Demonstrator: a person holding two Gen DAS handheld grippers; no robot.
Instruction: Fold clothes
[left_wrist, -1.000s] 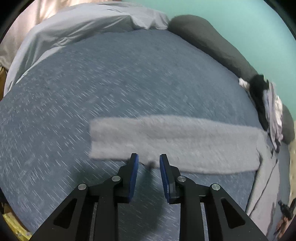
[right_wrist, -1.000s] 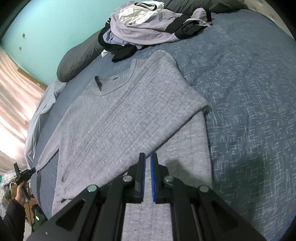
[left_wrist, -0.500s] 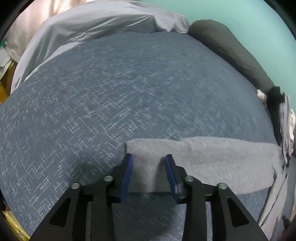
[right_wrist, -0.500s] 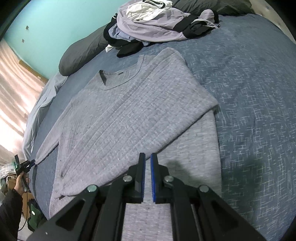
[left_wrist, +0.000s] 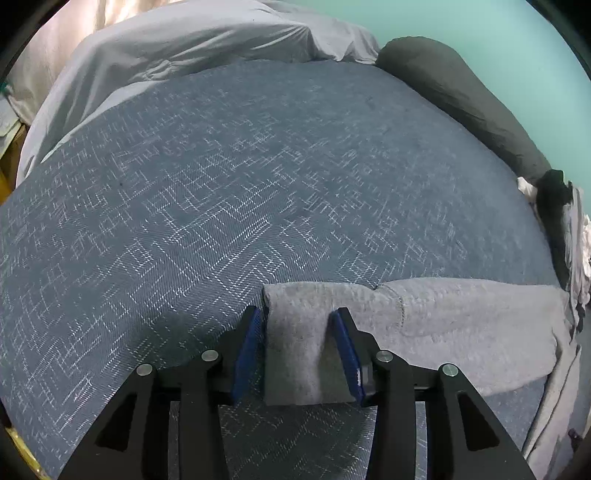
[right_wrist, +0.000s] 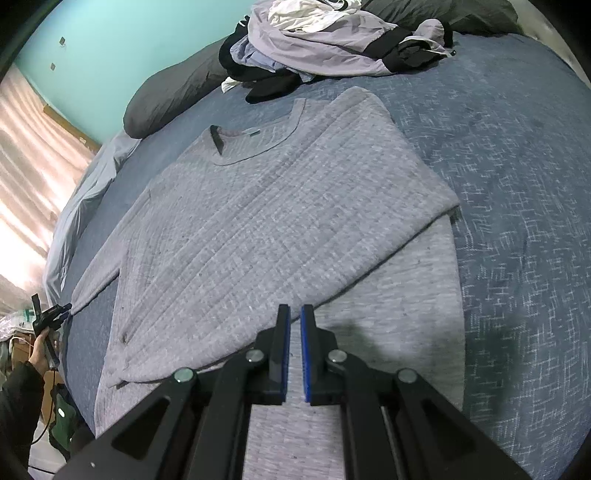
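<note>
The grey sweater (right_wrist: 273, 221) lies flat on the bed (right_wrist: 517, 184), collar toward the pillow (right_wrist: 173, 96), so its long axis runs away from the right gripper (right_wrist: 293, 354), whose fingers are pressed together. The left gripper (left_wrist: 299, 354) has just been opening; its spread fingers straddle the cuff of the sleeve (left_wrist: 424, 325), which stretches sideways, probably ready for folding inward.

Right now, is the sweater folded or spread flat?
Partly folded: one side of the sweater is turned over its body, while the other sleeve lies stretched out on the bed.
</note>
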